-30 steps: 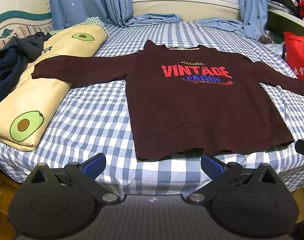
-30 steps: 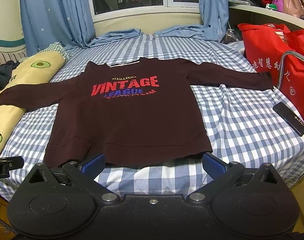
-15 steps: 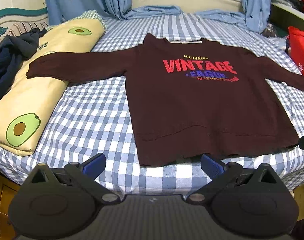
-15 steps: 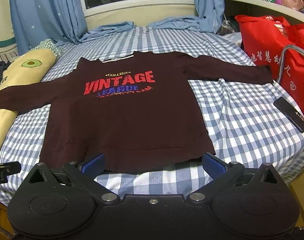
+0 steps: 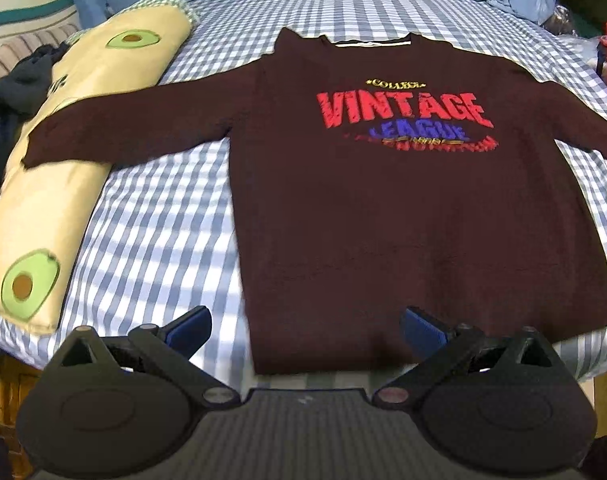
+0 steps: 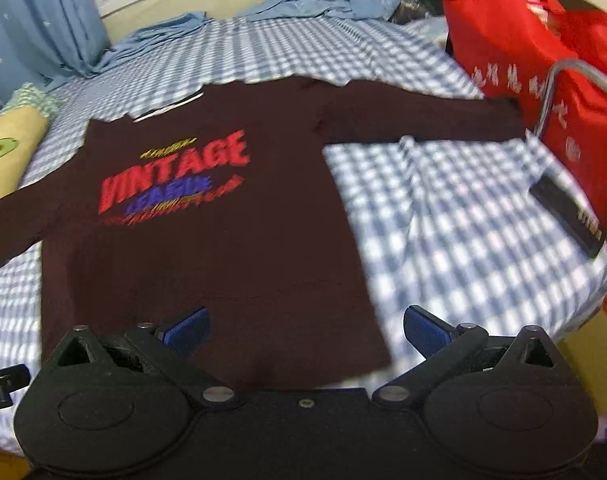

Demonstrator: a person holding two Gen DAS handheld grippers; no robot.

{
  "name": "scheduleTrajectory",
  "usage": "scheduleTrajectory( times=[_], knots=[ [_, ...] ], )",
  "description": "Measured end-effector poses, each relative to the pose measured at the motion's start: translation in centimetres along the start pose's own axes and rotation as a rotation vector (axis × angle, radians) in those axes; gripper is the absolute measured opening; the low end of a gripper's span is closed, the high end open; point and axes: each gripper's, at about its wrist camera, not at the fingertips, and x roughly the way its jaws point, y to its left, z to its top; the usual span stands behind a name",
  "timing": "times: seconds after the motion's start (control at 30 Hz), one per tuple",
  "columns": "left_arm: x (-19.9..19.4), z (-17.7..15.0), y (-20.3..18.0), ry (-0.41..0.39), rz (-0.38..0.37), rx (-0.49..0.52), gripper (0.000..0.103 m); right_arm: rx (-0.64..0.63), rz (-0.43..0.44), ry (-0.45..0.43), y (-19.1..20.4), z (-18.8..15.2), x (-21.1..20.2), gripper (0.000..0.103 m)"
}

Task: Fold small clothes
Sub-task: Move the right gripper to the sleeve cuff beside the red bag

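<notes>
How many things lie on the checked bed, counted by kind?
Sweater: 1
Avocado pillow: 1
Dark clothes heap: 1
Black phone: 1
Total: 4
The red bag stands beside the bed, so it is not counted.

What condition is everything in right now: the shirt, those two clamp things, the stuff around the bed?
Maroon sweatshirt: spread flat, print up, sleeves out, unfolded.
Left gripper: jaws open, empty, at the hem.
Right gripper: jaws open, empty, at the hem.
Avocado pillow: lying under one sleeve's cuff.
Red bag: upright beside the bed.
Black phone: lying on the checked sheet.
</notes>
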Motion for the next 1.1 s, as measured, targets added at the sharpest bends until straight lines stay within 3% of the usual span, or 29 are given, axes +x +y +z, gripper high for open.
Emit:
scheduleTrajectory(
  times=[0.1,0.3,0.5,0.77,0.87,1.1],
  knots=[
    [1.3,3.8,-2.8,0.023,0.012,0.017,0.102,0.022,-0.018,-0.023,-1.2,3.6,1.9,0.103],
    [3.8,12.3,-9.8,0.037,0.046,0.086,0.102,0.151,0.054,-0.095,-6.4,11.0,6.8,0.103],
    [5.8,20.0,-16.5,0.007,0.065,0.123,0.102,0.122,0.005,-0.111,-11.3,17.8,12.1,0.103],
    [10.0,26.5,-22.2,0.043,0.082,0.145,0.102,0.129,-0.039,-0.022,-15.7,24.0,19.1,0.103],
    [11.8,28.1,-24.1,0.071,0.069,0.143,0.102,0.119,-0.093,0.084,-16.8,25.9,22.1,0.103],
    [15.7,30.4,-28.4,0.137,0.028,0.138,0.102,0.170,-0.257,0.161,-19.9,28.7,26.2,0.103]
  ],
)
